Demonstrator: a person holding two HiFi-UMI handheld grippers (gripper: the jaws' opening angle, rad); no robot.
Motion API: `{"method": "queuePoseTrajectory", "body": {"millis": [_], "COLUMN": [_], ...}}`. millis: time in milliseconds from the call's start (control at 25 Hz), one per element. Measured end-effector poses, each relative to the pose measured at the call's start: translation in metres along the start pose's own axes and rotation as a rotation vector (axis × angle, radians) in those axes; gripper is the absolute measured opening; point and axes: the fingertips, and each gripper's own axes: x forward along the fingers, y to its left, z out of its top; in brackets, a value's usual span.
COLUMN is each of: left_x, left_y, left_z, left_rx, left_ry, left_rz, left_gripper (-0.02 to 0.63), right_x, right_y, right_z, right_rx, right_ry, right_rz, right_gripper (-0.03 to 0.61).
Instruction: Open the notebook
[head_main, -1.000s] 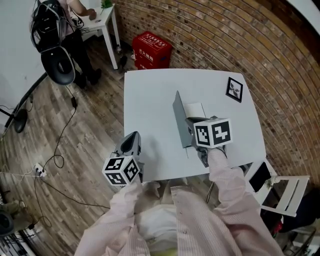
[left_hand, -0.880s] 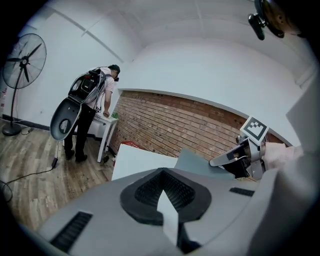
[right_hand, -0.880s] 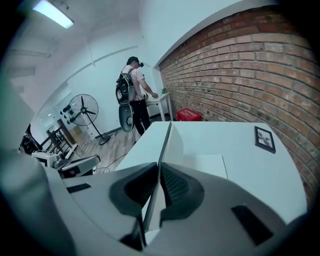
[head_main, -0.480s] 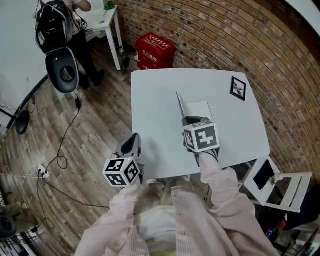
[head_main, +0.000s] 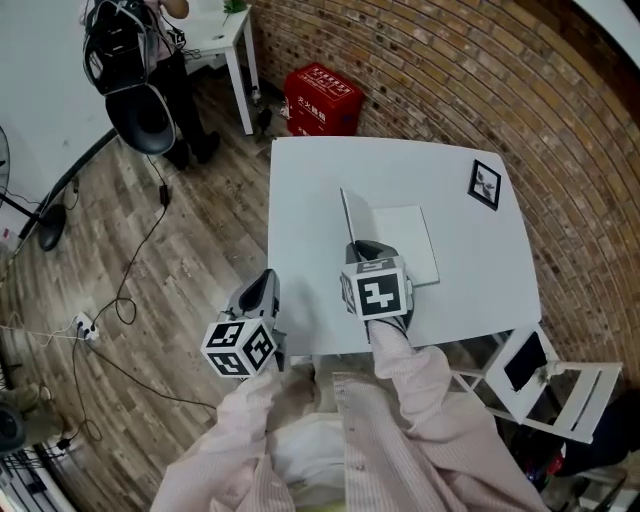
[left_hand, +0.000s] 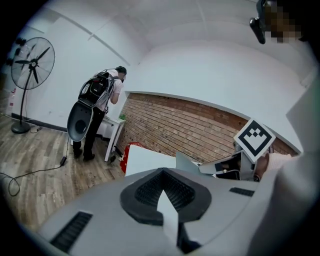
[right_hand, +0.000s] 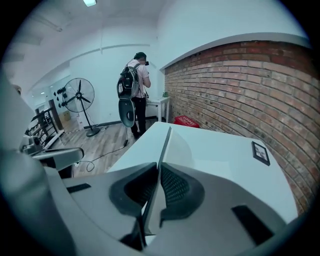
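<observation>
The notebook lies on the white table (head_main: 310, 190), its white pages (head_main: 405, 240) showing. Its grey cover (head_main: 347, 222) stands nearly upright along the left side. My right gripper (head_main: 365, 247) is shut on the near edge of that cover. In the right gripper view the cover (right_hand: 162, 145) runs as a thin sheet straight between the pads of my right gripper (right_hand: 156, 172). My left gripper (head_main: 262, 287) hangs off the table's front left corner, jaws together and holding nothing. In the left gripper view the left gripper (left_hand: 165, 192) faces the raised cover (left_hand: 186, 162).
A small framed marker card (head_main: 488, 185) lies at the table's far right. A red crate (head_main: 323, 98) stands on the floor behind the table. A white folding chair (head_main: 560, 385) is at the right. A person (head_main: 150, 60) stands at a small white table, with cables on the wood floor.
My right gripper has moved left and toward the front edge with the cover, which now stands steeper and shows more of the white pages. The left gripper has hardly shifted.
</observation>
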Motion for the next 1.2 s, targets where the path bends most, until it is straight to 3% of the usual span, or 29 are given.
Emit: {"method": "queuePoseTrajectory", "body": {"millis": [680, 1200], "left_x": [-0.008, -0.008], "left_y": [0.005, 0.033], "left_z": [-0.011, -0.009], "left_rx": [-0.023, 0.003], "left_ry": [-0.012, 0.053], "left_rz": [0.139, 0.119], "left_gripper": [-0.008, -0.008], "right_x": [0.044, 0.077], "right_y": [0.054, 0.071], "right_z": [-0.03, -0.052], "right_rx": [-0.101, -0.102], "right_ry": [0.045, 0.119], "right_rz": [0.156, 0.125], "right_gripper": [0.028, 0.021]}}
